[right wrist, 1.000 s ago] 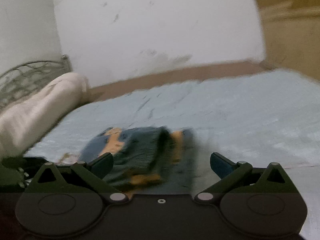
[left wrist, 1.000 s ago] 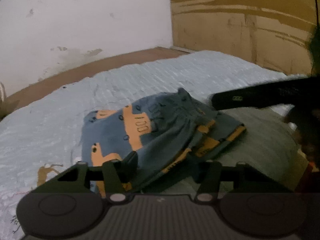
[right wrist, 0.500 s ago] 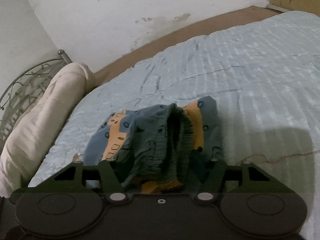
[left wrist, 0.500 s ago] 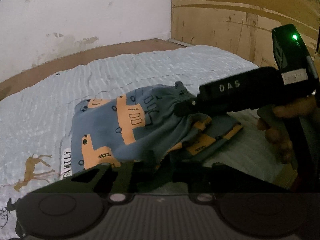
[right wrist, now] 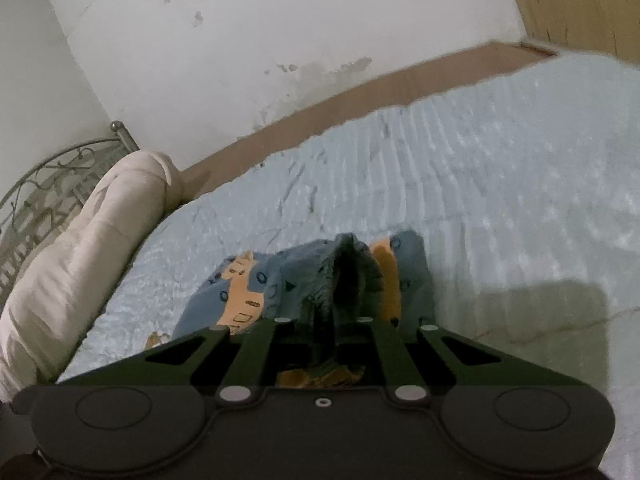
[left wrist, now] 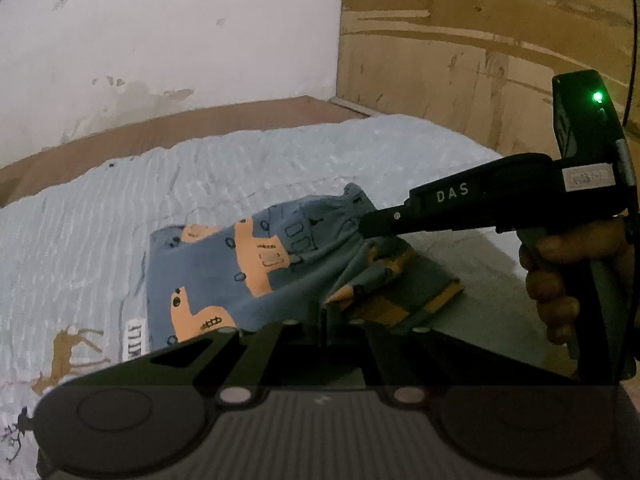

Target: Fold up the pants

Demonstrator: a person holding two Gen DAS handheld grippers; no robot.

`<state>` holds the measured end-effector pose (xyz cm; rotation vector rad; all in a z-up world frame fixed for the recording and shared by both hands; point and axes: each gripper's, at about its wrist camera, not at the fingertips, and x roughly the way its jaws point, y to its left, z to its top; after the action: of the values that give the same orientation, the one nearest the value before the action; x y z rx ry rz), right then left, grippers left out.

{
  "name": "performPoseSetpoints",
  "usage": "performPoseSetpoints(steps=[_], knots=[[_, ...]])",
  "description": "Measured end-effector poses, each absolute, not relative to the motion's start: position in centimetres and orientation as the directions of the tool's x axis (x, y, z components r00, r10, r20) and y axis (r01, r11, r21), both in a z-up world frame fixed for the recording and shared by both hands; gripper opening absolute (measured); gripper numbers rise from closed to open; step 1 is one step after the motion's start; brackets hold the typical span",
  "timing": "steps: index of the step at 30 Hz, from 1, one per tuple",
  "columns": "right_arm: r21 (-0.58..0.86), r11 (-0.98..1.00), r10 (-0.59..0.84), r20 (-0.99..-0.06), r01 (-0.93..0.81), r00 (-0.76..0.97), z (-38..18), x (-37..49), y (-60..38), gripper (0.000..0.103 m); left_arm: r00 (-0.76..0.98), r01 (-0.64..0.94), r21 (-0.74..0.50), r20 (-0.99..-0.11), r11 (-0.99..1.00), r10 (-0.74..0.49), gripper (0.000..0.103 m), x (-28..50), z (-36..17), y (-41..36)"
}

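Note:
The pants (left wrist: 256, 272) are small, blue with orange animal prints, lying partly folded on the pale blue bedsheet (left wrist: 120, 208). My left gripper (left wrist: 325, 320) is shut on the near edge of the pants. My right gripper (right wrist: 328, 320) is shut on the gathered waistband and lifts it; in the left wrist view it reaches in from the right (left wrist: 372, 228). The pants also show in the right wrist view (right wrist: 280, 280), bunched up between the fingers.
A rolled cream blanket (right wrist: 92, 232) lies along the left of the bed by a metal headboard (right wrist: 48, 184). A white wall (left wrist: 160, 40) and a wooden panel (left wrist: 480, 40) stand behind. The sheet has deer prints (left wrist: 68, 352).
Both grippers went from open to shut on the pants. The right gripper moved in onto the waistband and has raised it. The left closed on the near edge.

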<state>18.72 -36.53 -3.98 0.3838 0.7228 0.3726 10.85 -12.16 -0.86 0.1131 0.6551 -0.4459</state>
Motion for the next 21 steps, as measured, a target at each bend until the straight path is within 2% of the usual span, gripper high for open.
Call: performPoseSetpoints(steps=[7,11,15,16,17,18,19,20,21], knots=[[0.371,0.907,0.388,-0.55,-0.2,0.74,-1.3,16.9,-37.6,0.007,0.689,0.486,-0.045,-0.594,0.873,-0.414,0.001,10.3,-0.4,-13.3],[0.367,0.916,0.367,-0.605,-0.162,0.707,-3.4,16.8,-37.9,0.008,0.655,0.47,-0.082,-0.635,0.879,-0.409,0.001,10.9,-2.2,-13.3],[0.365,0.92,0.353,-0.616,-0.142,0.704,-4.6,16.2,-37.8,0.011,0.634,0.456,-0.147,-0.639,0.878,-0.436,0.008,11.0,-2.5,-12.2],[0.357,0.923,0.347,-0.611,-0.143,0.711,-4.5,16.0,-37.8,0.015,0.637,0.449,-0.16,-0.633,0.879,-0.441,0.013,10.9,-2.3,-11.9],[0.345,0.928,0.334,-0.607,-0.139,0.721,-4.4,15.8,-37.7,0.02,0.639,0.443,-0.175,-0.627,0.879,-0.447,0.023,11.0,-2.0,-11.5],[0.325,0.936,0.316,-0.605,-0.135,0.731,-4.2,15.5,-37.6,0.022,0.644,0.43,-0.193,-0.619,0.882,-0.45,0.042,11.1,-1.7,-11.0],[0.302,0.944,0.296,-0.601,-0.132,0.743,-3.9,15.5,-37.4,0.024,0.655,0.41,-0.205,-0.612,0.889,-0.443,0.053,11.1,-1.5,-10.7],[0.28,0.951,0.277,-0.593,-0.129,0.756,-3.7,15.2,-37.2,0.034,0.67,0.381,-0.214,-0.607,0.9,-0.427,0.068,11.1,-1.2,-10.3],[0.255,0.959,0.254,-0.586,-0.123,0.769,-3.6,14.9,-37.1,0.04,0.688,0.344,-0.223,-0.601,0.912,-0.407,0.073,11.0,-0.9,-9.7]])
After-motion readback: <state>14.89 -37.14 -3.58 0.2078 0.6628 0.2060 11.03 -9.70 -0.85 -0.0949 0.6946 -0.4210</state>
